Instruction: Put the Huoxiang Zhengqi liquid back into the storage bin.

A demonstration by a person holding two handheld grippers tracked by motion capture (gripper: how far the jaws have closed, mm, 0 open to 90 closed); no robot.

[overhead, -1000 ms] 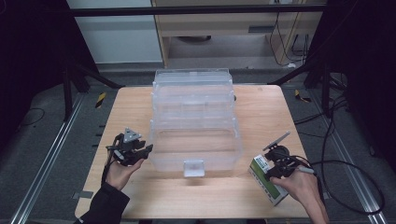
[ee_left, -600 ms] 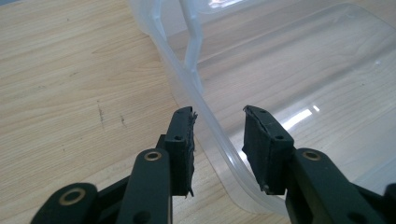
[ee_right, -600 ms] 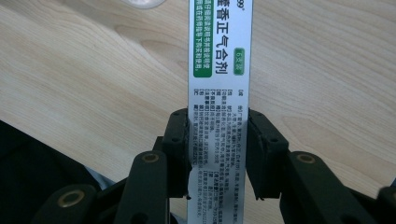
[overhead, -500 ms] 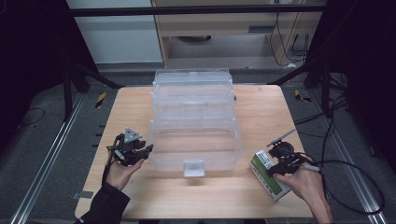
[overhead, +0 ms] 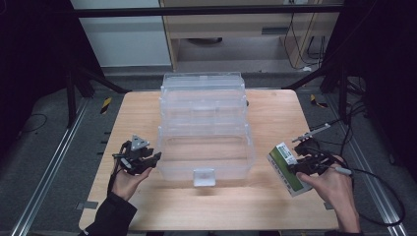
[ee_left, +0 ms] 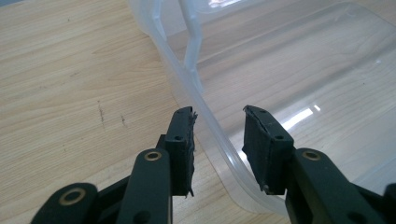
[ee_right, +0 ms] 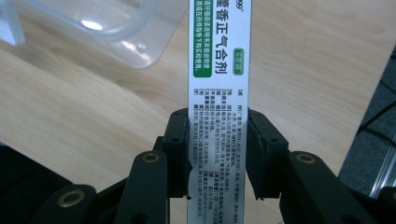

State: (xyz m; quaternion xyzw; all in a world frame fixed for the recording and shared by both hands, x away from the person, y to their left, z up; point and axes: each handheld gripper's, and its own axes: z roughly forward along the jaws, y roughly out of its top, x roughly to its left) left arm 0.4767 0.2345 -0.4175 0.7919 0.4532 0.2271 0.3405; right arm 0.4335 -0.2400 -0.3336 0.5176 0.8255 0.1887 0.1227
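Holding the green-and-white box (ee_right: 219, 93) clamped in your right gripper (overhead: 307, 164), lower right of the high view, carry it level over the clear bin (overhead: 204, 167) rim. Left gripper (ee_left: 217, 140) straddles that rim, jaws apart, probably not pinching.

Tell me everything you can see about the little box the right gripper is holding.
The box is a slim white carton, cardboard by its look, with a green band and small printed Chinese text on its faces. The right gripper clamps it across its narrow sides, both pads pressing on it. In the high view it sits tilted at the table's right front edge, beside the clear plastic bin but apart from it. Whether it touches the table I cannot tell.
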